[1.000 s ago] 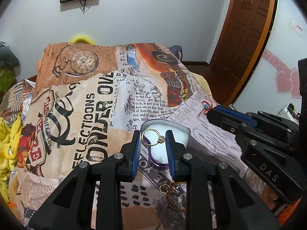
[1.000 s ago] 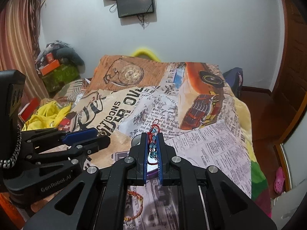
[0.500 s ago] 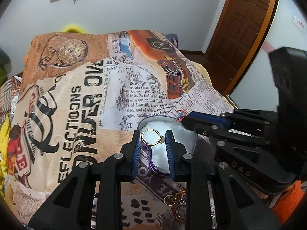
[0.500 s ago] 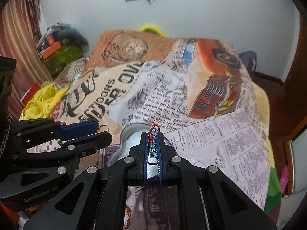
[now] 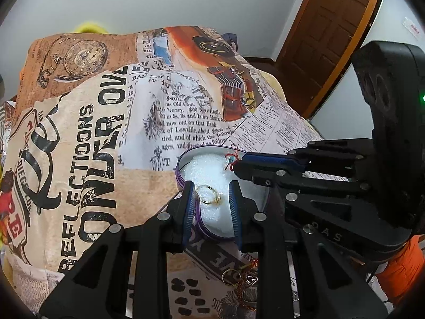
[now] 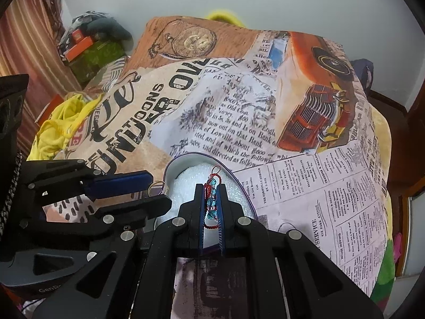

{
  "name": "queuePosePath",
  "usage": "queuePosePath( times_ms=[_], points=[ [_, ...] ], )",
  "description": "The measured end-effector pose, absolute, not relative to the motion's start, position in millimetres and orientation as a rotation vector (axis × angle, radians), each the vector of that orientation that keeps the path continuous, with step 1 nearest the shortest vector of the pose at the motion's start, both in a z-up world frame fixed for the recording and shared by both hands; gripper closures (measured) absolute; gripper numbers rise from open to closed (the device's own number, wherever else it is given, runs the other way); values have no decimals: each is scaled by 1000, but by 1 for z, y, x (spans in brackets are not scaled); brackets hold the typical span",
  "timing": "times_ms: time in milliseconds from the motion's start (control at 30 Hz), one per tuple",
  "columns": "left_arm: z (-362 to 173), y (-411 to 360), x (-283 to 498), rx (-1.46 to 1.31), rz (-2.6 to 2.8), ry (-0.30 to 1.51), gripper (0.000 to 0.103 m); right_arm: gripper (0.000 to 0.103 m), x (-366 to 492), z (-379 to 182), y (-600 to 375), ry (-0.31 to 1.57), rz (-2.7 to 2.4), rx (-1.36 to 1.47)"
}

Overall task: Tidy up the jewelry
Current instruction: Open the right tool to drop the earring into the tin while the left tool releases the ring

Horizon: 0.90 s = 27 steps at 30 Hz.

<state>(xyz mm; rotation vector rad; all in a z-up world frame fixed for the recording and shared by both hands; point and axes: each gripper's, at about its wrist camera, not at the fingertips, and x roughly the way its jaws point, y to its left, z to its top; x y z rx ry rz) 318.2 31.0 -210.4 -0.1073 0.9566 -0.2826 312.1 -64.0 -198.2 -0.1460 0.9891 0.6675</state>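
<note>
I am working in a bedroom at home. A bed (image 6: 345,186) fills the middle of both views, spread with a bedcover (image 5: 106,138) printed with old newspaper text, a pocket watch and an orange vintage car. In the upper right of the left wrist view stands a brown panelled wooden door (image 5: 326,34). At the left edge of the right wrist view hangs a striped curtain (image 6: 24,42), with piled clothes and boxes (image 6: 90,40) beside it.

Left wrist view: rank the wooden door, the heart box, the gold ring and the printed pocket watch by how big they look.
1. door, though it is far off, so truly much larger.
2. heart box.
3. pocket watch, only somewhat smaller than the box in the picture.
4. gold ring, between the left gripper's fingers.
</note>
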Motion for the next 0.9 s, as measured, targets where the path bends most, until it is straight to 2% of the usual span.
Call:
queuePosePath(
  times_ms=[167,400,833,900],
  points=[
    [-208,33,316,-101,-272,959,78,95,313,-198,-67,1013,663,-131],
    [-184,39,300,-81,-237,914,78,84,305,-185,-71,987,630,-134],
    [-146,37,251,-52,-209,871,78,81,264,-143,-83,895,562,-150],
    [-144,37,244,-51,-208,871,78,77,255,-138,-85,882,556,-153]
  ],
)
